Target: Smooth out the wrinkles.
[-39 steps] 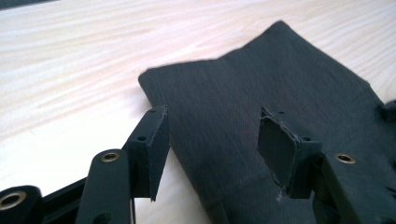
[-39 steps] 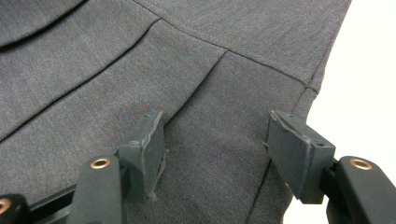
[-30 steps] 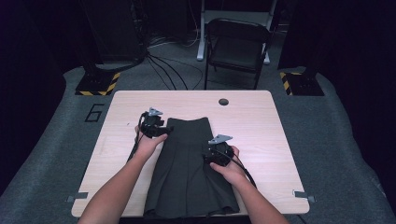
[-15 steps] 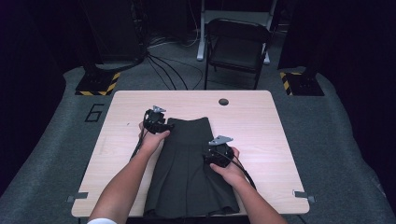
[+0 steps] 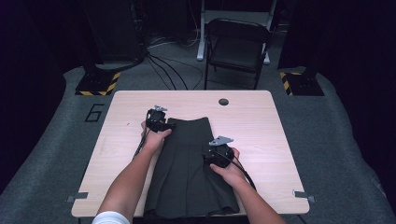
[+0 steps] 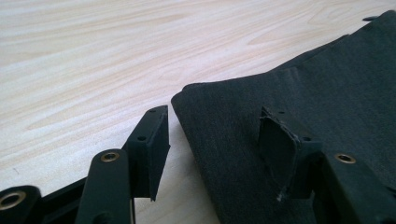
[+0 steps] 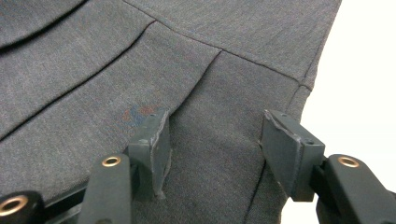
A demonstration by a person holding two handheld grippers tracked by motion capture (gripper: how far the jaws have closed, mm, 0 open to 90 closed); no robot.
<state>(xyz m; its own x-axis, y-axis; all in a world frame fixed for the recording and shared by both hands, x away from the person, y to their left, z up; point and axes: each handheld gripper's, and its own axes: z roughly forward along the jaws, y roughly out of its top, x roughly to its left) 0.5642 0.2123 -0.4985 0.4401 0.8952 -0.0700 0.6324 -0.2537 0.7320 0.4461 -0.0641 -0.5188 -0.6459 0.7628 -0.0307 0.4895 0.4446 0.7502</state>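
Dark grey pleated fabric skirt (image 5: 189,172) lies flat, centre-bottom of frame on the light wooden table (image 5: 261,126); my left fingers (image 6: 154,140) open astride its upper-left waistband corner, right fingers (image 7: 154,144) open over its right edge — next: close both to pinch.

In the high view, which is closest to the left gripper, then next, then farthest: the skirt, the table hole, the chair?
From the left gripper:
1. Skirt, right beside it, at the top left corner.
2. Hole, off to the right near the table's far edge.
3. Chair, beyond the table on the floor.
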